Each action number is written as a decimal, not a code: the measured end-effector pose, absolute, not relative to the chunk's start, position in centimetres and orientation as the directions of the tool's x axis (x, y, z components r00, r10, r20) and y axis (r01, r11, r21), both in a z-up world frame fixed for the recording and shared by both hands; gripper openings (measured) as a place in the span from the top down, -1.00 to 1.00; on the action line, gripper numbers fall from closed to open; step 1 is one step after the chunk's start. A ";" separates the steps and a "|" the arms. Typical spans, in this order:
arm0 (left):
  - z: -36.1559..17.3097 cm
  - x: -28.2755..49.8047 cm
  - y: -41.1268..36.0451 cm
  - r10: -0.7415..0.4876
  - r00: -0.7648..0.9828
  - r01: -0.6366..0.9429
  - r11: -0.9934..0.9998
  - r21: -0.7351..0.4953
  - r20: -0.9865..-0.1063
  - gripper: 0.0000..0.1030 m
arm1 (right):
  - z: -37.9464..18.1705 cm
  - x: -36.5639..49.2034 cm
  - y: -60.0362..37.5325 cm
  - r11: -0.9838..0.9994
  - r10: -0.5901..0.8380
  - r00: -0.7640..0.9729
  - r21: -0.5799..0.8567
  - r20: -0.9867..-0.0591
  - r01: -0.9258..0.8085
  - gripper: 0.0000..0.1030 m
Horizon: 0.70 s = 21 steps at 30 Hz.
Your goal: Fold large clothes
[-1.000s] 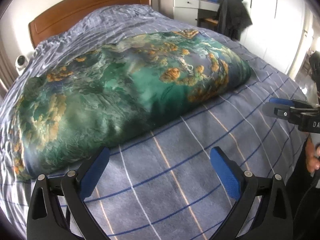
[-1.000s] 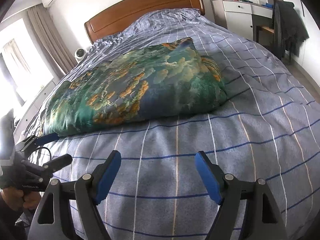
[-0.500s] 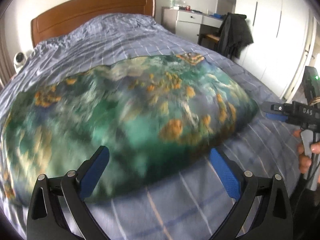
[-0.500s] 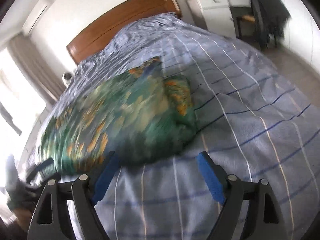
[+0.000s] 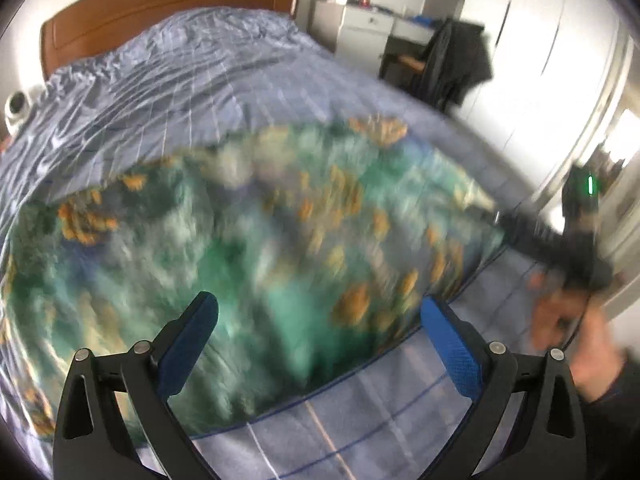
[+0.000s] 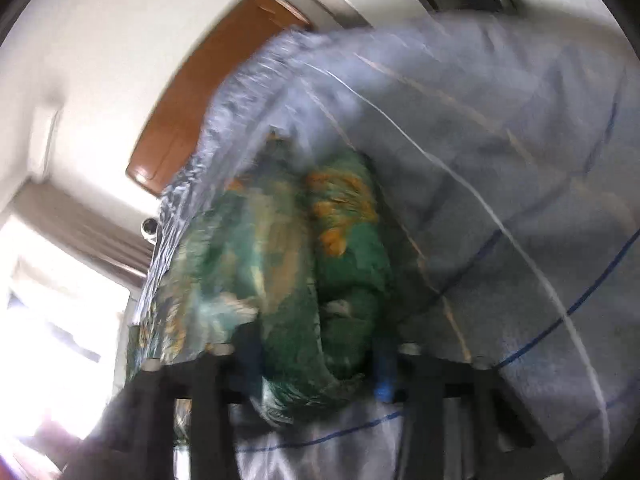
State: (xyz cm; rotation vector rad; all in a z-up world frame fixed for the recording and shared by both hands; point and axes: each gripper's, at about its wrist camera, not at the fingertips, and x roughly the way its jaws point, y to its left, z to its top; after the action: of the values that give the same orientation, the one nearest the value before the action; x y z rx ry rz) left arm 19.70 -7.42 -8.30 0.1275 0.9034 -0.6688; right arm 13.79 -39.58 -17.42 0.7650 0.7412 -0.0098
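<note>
Lying folded across the blue striped bedspread (image 5: 224,92), the green and orange patterned garment (image 5: 248,264) is gripped at one end.

The right gripper (image 6: 316,364) has just been closing, and its blue pads now pinch a bunched fold of that garment between them. The left gripper (image 5: 318,344) hangs above the near edge of the cloth, jaws wide apart and empty. A wooden headboard (image 5: 160,12) stands behind the bed; both views are blurred.

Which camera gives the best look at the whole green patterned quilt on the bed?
The left wrist view: the green patterned quilt spreads across the bed, nearly all visible, though blurred. The right wrist view shows only one bunched end, between the right gripper's jaws.
</note>
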 end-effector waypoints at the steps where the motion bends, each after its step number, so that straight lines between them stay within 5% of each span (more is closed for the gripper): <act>1: -6.3 20.2 -7.3 -0.522 0.411 0.607 0.769 -0.203 -0.748 -0.97 | -15.8 13.4 -38.4 0.785 0.220 0.766 0.576 -0.604 0.229 0.37; 10: 2.8 22.0 -9.0 -0.672 0.218 0.725 0.597 -0.343 -0.708 -0.97 | -2.8 10.5 -24.2 0.976 0.213 0.870 0.132 -0.445 -0.172 0.37; 18: 1.5 24.1 -6.2 -0.511 0.269 0.612 0.746 -0.265 -0.817 -0.97 | -2.1 6.4 -10.0 0.854 0.264 0.870 -0.319 -0.417 -0.412 0.38; 19: 0.8 24.2 -6.0 -0.478 0.281 0.597 0.766 -0.238 -0.832 -0.93 | -2.4 5.9 -8.8 0.827 0.266 0.871 -0.366 -0.413 -0.426 0.38; 21: -0.5 24.4 -5.5 -0.414 0.304 0.562 0.805 -0.189 -0.858 -0.19 | -3.1 5.1 -7.2 0.788 0.278 0.866 -0.416 -0.416 -0.454 0.38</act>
State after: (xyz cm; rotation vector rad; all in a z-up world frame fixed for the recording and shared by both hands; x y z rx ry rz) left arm 24.40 -5.52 -0.48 0.1565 1.0840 -0.6495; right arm 5.07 -7.19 -3.07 -0.5313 0.3458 0.4028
